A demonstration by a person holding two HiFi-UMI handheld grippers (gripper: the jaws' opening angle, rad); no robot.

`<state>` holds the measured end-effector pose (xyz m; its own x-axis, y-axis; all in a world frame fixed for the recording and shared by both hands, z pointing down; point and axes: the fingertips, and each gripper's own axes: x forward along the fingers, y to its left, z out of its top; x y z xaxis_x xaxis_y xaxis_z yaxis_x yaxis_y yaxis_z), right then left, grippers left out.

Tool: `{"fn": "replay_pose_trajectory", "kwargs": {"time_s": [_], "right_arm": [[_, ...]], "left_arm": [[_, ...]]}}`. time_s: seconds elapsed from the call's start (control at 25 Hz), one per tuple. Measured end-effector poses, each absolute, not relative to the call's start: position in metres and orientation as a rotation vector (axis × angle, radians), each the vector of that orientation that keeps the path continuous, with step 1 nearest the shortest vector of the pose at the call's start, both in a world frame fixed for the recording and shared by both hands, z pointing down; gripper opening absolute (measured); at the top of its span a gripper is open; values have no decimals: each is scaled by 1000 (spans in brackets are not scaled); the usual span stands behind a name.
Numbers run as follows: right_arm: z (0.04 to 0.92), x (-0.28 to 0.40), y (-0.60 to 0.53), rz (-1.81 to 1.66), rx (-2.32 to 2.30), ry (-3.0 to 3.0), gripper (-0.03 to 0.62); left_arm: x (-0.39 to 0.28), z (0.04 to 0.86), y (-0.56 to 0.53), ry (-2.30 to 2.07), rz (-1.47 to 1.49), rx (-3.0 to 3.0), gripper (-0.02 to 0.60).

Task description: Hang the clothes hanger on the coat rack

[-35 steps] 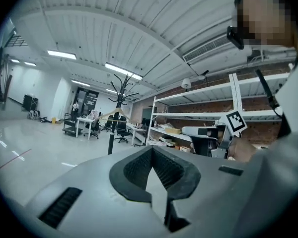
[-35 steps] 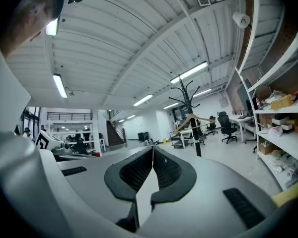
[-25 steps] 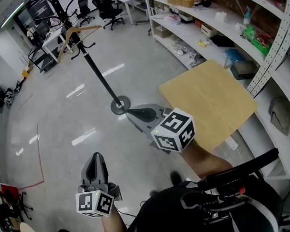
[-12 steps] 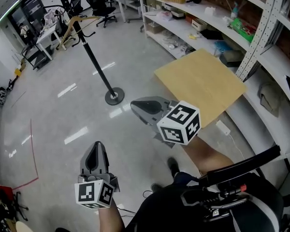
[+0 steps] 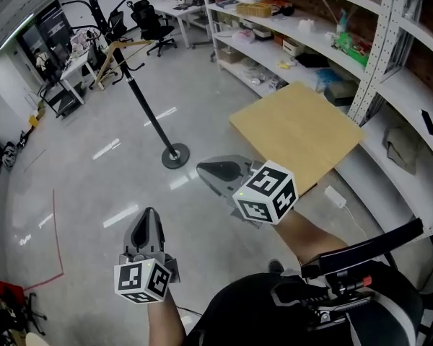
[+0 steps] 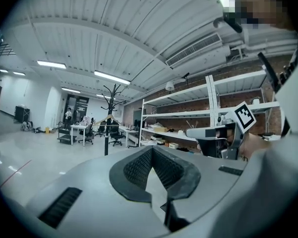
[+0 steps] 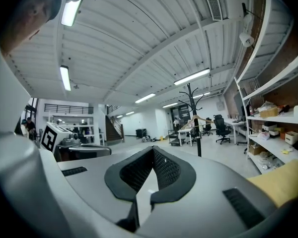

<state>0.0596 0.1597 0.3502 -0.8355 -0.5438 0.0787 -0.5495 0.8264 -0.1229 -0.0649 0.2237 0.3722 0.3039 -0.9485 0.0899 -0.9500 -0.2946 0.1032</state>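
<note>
A black coat rack point(image 5: 149, 112) stands on the glossy floor on a round base point(image 5: 175, 155). A wooden clothes hanger point(image 5: 130, 42) hangs from one of its upper hooks. In the left gripper view the coat rack point(image 6: 106, 125) is far ahead, and in the right gripper view the coat rack point(image 7: 194, 120) is just as distant, with the hanger point(image 7: 197, 119) on it. My left gripper point(image 5: 148, 214) is shut and empty, low in the head view. My right gripper point(image 5: 201, 169) is also shut and empty, pointing toward the rack's base. Both are well short of the rack.
A light wooden tabletop point(image 5: 296, 130) lies right of my right gripper. Metal shelving point(image 5: 314, 45) full of boxes lines the right wall. Office chairs point(image 5: 150, 16) and desks point(image 5: 63, 71) stand behind the rack. A red tape line point(image 5: 58, 225) marks the floor at left.
Both grippers have drifted slightly across the floor and stay shut. The head view has shifted, so the rack and table sit a little differently. The hanger stays on the rack.
</note>
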Motion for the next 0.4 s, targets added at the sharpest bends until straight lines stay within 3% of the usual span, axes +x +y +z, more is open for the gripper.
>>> {"fn": "replay_pose_trajectory", "kwargs": {"time_s": [0.4], "right_arm": [[359,85,166,241,899,-2956,6]], "left_arm": [[-44,388,214,-1809,75,2373,0]]}}
